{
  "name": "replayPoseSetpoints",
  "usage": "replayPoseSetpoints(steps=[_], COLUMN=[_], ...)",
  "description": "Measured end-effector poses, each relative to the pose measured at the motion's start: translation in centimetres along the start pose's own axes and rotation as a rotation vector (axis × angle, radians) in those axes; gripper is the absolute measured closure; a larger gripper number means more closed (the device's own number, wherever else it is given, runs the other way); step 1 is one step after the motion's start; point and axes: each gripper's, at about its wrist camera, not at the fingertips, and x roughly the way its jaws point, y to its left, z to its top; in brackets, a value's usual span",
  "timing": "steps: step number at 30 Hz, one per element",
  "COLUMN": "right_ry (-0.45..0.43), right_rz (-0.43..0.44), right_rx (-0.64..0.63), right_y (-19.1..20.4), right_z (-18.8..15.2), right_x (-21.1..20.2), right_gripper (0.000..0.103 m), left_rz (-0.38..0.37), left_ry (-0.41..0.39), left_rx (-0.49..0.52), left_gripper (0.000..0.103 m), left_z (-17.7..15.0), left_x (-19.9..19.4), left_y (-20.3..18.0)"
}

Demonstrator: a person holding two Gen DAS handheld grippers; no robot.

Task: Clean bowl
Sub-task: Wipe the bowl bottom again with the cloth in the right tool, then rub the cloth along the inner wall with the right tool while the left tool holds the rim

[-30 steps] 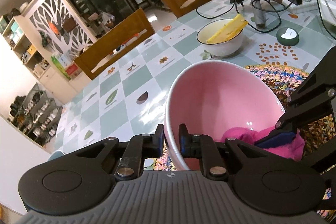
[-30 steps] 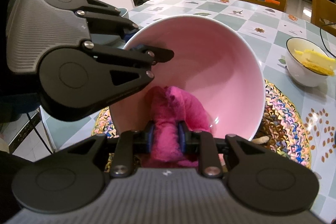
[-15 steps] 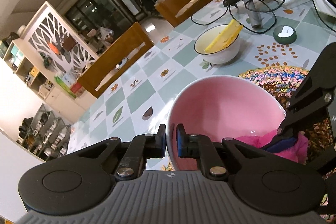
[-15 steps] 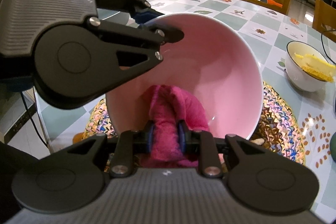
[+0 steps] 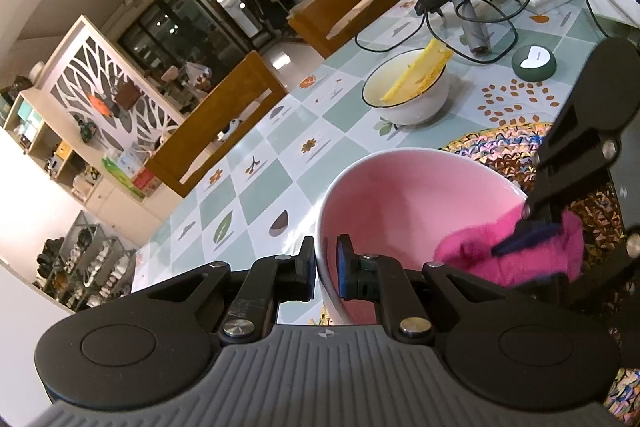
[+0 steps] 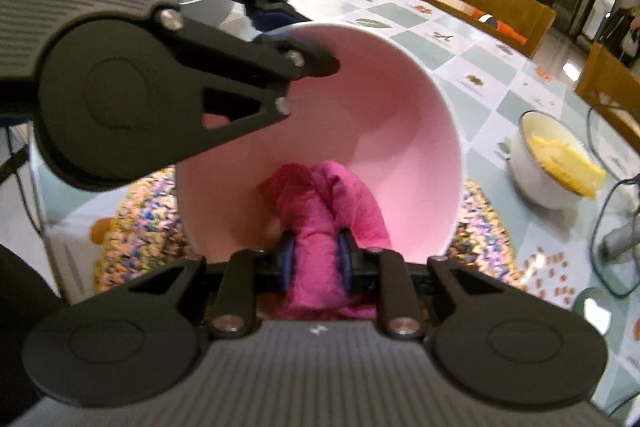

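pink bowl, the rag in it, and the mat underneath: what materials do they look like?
Pink bowl: likely glazed ceramic, though melamine is possible; smooth, soft sheen, white rim and outside.
Magenta cloth: soft fuzzy fabric, probably microfibre or terry; it bunches and folds where the right gripper pinches it.
Mat: braided multicolour yarn or rag, with visible plaited strands.

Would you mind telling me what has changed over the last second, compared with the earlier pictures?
The pink bowl has tipped further onto its side, its mouth turning more toward the right gripper; in the left wrist view it sits lower, showing more table. Unchanged: the left gripper stays clamped on the bowl's rim, the right gripper stays shut on the magenta cloth inside the bowl, and the white bowl with the yellow sponge has not moved.
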Motion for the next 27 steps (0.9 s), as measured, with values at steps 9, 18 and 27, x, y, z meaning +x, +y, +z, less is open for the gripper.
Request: replayPoseSetpoints(steps=[9,18,27], right_ry=[-0.062,-0.163,-0.241], right_rz=[-0.137,-0.234,-0.283], right_rx=[-0.17,-0.383,-0.602], right_y=[0.3,0.8,1.3], right_z=[-0.2,-0.6,-0.8], right_x=[-0.4,-1.1,-1.5], right_gripper=[0.081,0.081,0.081], left_rz=[0.001,-0.004,-0.014], left_ry=[0.006,0.002,-0.005], left_rx=[0.003,0.008,0.042], left_gripper=[0.09,0.089,0.088], left_z=[-0.2,-0.4,-0.1], left_x=[0.1,-0.1,0.0], left_y=[0.0,0.4,0.3])
